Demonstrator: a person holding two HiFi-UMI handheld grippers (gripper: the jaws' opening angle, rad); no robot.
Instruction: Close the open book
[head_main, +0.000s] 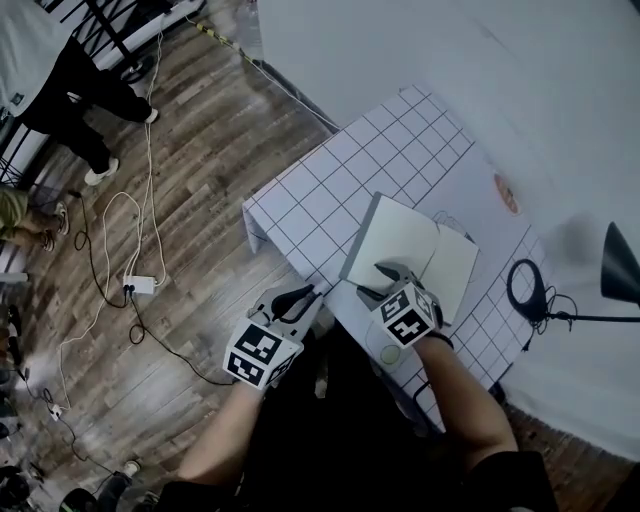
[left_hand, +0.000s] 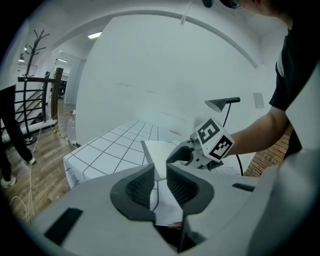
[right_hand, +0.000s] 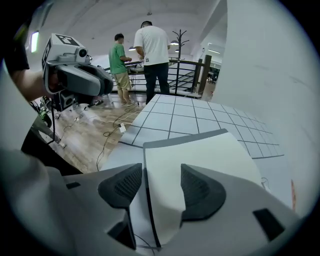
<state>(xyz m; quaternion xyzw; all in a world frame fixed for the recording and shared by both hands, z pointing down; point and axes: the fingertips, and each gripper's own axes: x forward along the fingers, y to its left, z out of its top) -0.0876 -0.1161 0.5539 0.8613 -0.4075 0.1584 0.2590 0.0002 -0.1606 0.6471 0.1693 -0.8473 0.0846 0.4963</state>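
Observation:
An open book (head_main: 410, 250) with blank white pages lies on the grid-patterned table (head_main: 340, 190); its left half is raised a little off the cloth. My right gripper (head_main: 385, 280) hangs over the book's near edge, jaws wide apart. In the right gripper view the left page (right_hand: 200, 155) lies below, between the pads, which do not press on it. My left gripper (head_main: 300, 300) hovers off the table's near left corner, away from the book. Its jaws (left_hand: 160, 175) stand a narrow gap apart with nothing in them. The book (left_hand: 157, 150) and the right gripper (left_hand: 182, 156) show beyond.
A black desk lamp (head_main: 620, 265) and a black ring with a cable (head_main: 527, 285) stand at the table's right. A power strip (head_main: 138, 285) and cables lie on the wooden floor at left. People stand at the far left (head_main: 60, 70) and by a railing (right_hand: 152, 50).

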